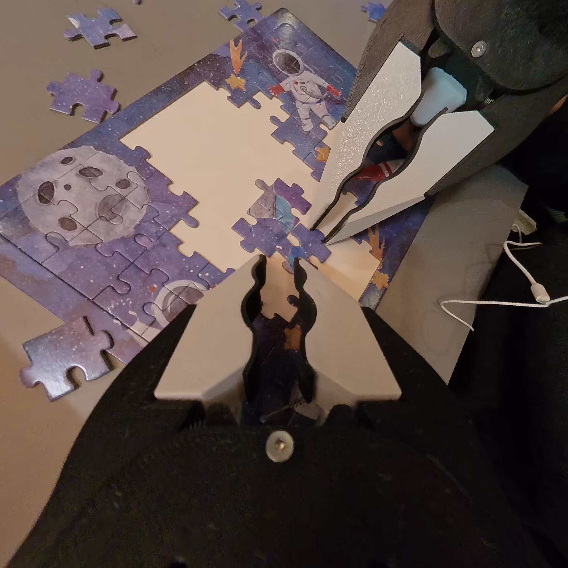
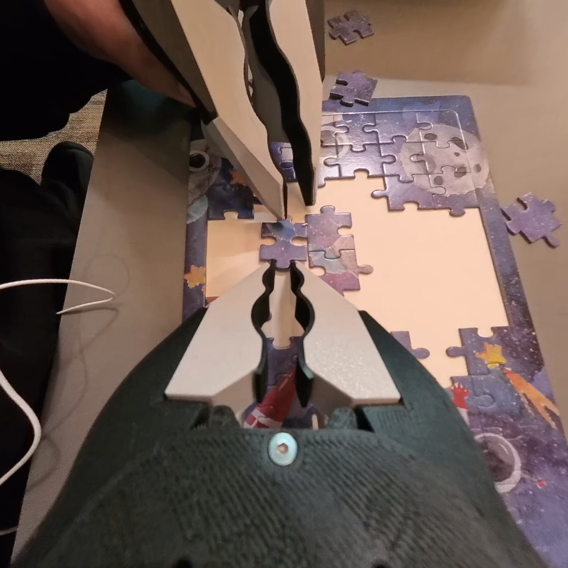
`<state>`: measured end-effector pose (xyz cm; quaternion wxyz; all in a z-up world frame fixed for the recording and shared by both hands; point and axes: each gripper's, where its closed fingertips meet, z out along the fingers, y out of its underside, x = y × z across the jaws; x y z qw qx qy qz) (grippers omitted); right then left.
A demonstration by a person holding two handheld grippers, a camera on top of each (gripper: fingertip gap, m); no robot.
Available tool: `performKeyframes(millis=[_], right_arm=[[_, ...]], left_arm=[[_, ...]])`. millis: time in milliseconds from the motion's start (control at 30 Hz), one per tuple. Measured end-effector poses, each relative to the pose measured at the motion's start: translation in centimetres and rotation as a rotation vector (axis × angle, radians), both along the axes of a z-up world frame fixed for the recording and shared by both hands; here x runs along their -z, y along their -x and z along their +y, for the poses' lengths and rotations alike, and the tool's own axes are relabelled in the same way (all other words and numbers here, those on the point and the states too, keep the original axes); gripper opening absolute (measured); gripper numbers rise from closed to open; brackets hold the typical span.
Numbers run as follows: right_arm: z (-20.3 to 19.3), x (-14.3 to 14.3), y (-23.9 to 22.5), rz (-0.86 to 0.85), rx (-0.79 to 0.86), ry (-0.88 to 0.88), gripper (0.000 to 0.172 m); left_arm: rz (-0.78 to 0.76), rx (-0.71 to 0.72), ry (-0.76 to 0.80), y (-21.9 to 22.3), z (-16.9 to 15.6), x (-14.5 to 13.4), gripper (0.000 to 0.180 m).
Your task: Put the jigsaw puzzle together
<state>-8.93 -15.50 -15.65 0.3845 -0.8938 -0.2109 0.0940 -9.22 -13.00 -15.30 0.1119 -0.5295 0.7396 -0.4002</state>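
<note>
Purple starry cardboard puzzle pieces (image 1: 100,26) lie loose on the tan tabletop (image 2: 135,215) around a space-themed jigsaw tray (image 2: 504,276) with a cream bare middle. On that middle, a purple piece (image 2: 284,242) lies beside a joined cluster of pieces (image 2: 333,255). The right gripper (image 2: 281,267) pinches its knob between narrowly parted fingers. The left gripper (image 1: 279,261) has slightly spread fingers, one tip touching the piece's far edge. A white cable (image 2: 55,295) trails off the table's edge.
</note>
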Motion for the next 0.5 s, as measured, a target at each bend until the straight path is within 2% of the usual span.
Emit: performKeyframes(millis=[500], right_arm=[[-0.05,-0.11,0.15,0.013,-0.015,0.0,0.008]], left_arm=[[-0.007,0.016,0.018,0.14,-0.36,-0.31,0.014]])
